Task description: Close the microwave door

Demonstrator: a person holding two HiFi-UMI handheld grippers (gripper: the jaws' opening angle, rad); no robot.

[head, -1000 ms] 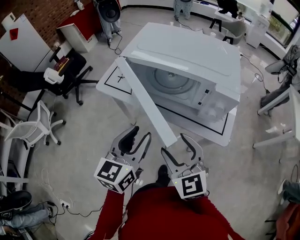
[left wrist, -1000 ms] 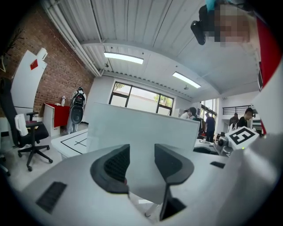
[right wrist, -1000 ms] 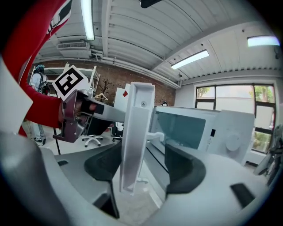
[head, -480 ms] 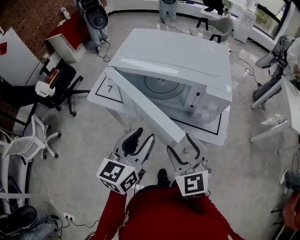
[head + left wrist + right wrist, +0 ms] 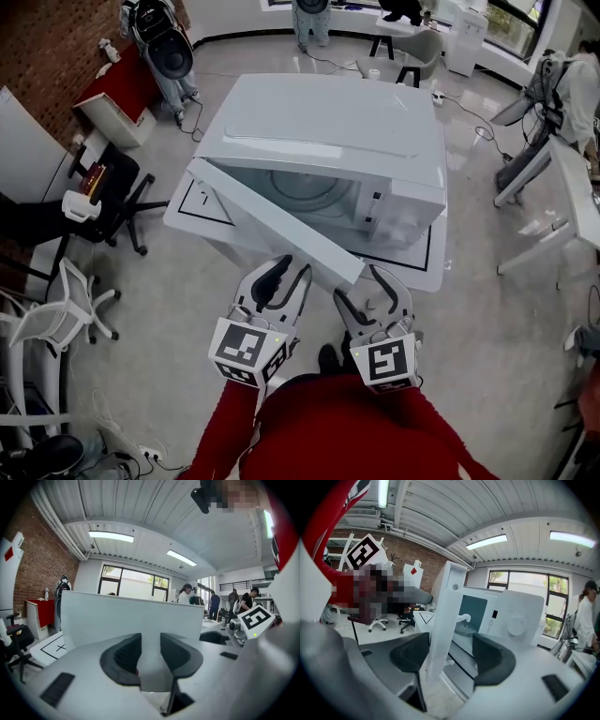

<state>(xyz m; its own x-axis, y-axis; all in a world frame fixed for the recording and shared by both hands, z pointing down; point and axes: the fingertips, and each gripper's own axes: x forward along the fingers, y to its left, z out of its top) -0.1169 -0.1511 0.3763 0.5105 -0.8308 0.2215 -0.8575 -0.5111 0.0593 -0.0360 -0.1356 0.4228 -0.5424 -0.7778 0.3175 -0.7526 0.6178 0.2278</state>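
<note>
1. The right gripper (image 5: 450, 648) has its jaws spread wide and clamps nothing. The free edge of the microwave door (image 5: 446, 611) stands upright between them, close to the left jaw and clear of the right one. Straddling the edge this way, I judge, lets a jaw shove the panel without any squeeze.
2. The left gripper (image 5: 150, 641) shows only a narrow gap between its jaws, with nothing held in it. It points at the door's broad outer face from the near side, to the left of the right gripper. That placing seems suited to a flat push on the panel.
3. The door is hinged at the left of the microwave (image 5: 328, 122). It slants out toward the person, with its free edge at the near right, so it is partly open.
4. Behind the door the turntable (image 5: 305, 192) shows inside the cavity. The control panel (image 5: 398, 217) sits to the right of the opening, where the door's free edge has to land.
5. The microwave sits on a low white table (image 5: 417, 267) marked with black lines. Office chairs (image 5: 112, 192) stand well apart at the left, out of the door's swing.
6. The closing looks unfinished. It calls for a push away from the person until the door lies flush. The edge could slip from the open jaws, or the microwave could slide on the table.
</note>
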